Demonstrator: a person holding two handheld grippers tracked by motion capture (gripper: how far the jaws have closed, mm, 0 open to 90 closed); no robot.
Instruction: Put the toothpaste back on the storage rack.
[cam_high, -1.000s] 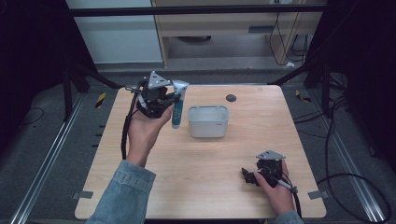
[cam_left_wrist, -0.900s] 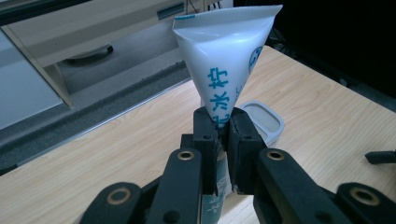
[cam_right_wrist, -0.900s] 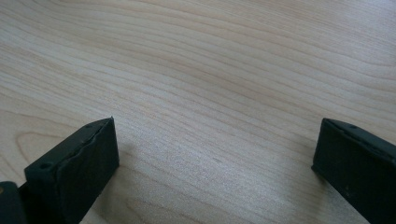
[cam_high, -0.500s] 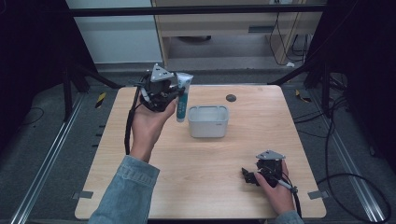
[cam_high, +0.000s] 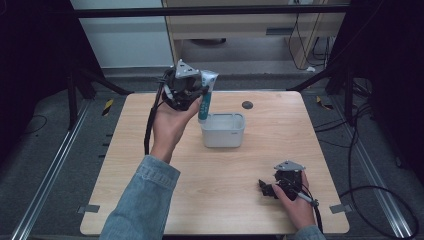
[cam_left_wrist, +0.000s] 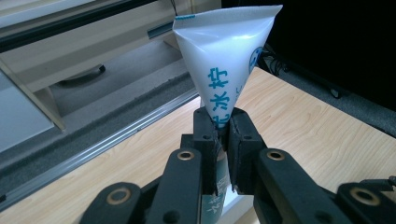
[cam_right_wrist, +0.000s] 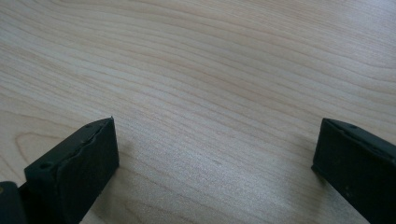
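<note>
I read the left gripper (cam_high: 192, 95) raised at upper centre-left of the high view, jaws clamped on a white-and-teal tube (cam_high: 206, 97) that hangs upright just over the left rim of the grey tub (cam_high: 223, 136), near the table's far edge (cam_high: 150, 94). The tube's label (cam_left_wrist: 219, 91) shows teal Chinese characters, possibly "冰柠", partly hidden by the jaws. My right gripper (cam_high: 267, 188) rests on the table at lower right, jaws wide apart and empty, with bare wood (cam_right_wrist: 210, 84) all round it.

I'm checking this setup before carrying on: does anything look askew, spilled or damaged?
Nothing spilled or damaged. The white plastic tube with teal lettering hangs upright, pinched in the left gripper above the grey rectangular tub. The right gripper rests open on the wooden table.
</note>
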